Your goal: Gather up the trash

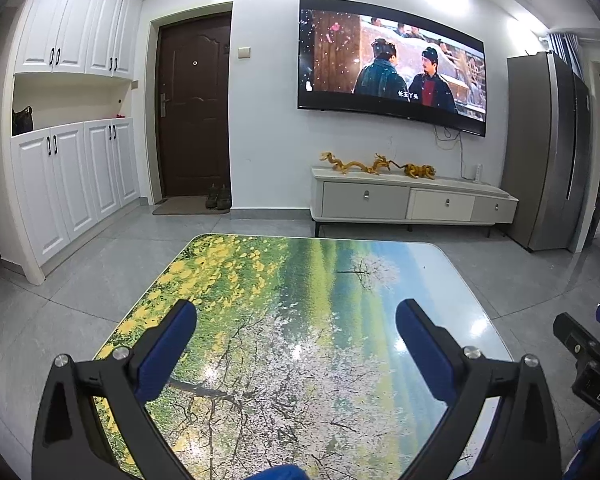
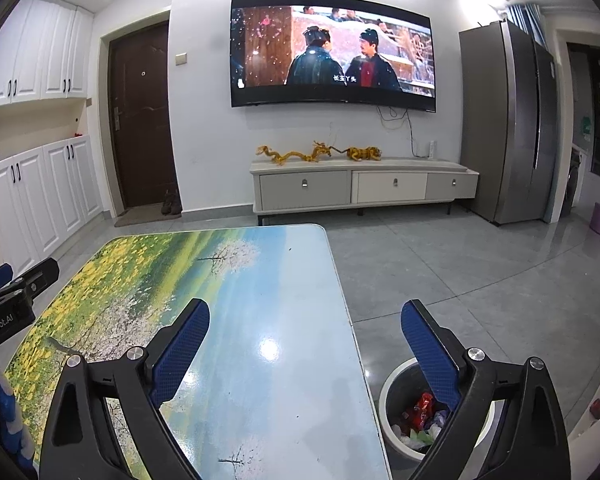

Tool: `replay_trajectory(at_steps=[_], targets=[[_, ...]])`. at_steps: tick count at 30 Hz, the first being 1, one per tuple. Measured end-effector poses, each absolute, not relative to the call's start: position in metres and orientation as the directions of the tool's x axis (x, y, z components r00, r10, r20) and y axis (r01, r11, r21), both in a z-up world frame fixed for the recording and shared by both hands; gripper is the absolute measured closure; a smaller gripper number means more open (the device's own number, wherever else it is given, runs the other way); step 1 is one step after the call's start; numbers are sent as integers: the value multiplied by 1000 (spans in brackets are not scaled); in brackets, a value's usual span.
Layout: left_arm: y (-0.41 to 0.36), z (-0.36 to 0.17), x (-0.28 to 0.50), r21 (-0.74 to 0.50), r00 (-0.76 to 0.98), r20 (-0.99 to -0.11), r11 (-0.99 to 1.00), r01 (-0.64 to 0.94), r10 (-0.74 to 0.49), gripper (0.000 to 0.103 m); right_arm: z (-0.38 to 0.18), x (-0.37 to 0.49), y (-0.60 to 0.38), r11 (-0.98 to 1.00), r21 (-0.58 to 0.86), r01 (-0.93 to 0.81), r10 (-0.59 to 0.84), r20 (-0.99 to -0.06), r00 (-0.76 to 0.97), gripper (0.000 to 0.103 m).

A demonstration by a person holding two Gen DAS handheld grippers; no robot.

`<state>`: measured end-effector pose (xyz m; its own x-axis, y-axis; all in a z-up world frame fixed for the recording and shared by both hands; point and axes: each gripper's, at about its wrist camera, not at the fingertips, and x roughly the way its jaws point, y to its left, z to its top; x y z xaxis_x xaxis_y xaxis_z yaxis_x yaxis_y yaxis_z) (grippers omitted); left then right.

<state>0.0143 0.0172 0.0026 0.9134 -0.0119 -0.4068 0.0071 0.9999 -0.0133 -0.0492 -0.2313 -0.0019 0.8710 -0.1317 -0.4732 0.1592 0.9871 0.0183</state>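
At the bottom of the right wrist view, the right gripper has its blue jaws spread wide with nothing between them, and just under its right finger, at the lower right, the round trash bin stands on the floor beside the table with red and white trash inside. In the left wrist view the left gripper also has its jaws spread wide and empty over the table top with its tree picture. Far back, in the upper middle, a big TV hangs on the wall above a low cabinet.
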Motion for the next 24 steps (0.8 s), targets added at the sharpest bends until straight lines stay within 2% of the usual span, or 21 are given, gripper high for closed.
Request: replay_trajectory(at_steps=[14, 24], targets=[[15, 2, 12, -10, 913, -408, 1000, 21, -23, 2, 0, -50, -232, 986, 13, 167, -141, -472, 870, 8], [1, -2, 10, -30, 892, -440, 995, 97, -100, 2, 2, -55, -243, 979, -1, 203, -179, -472, 863, 8]])
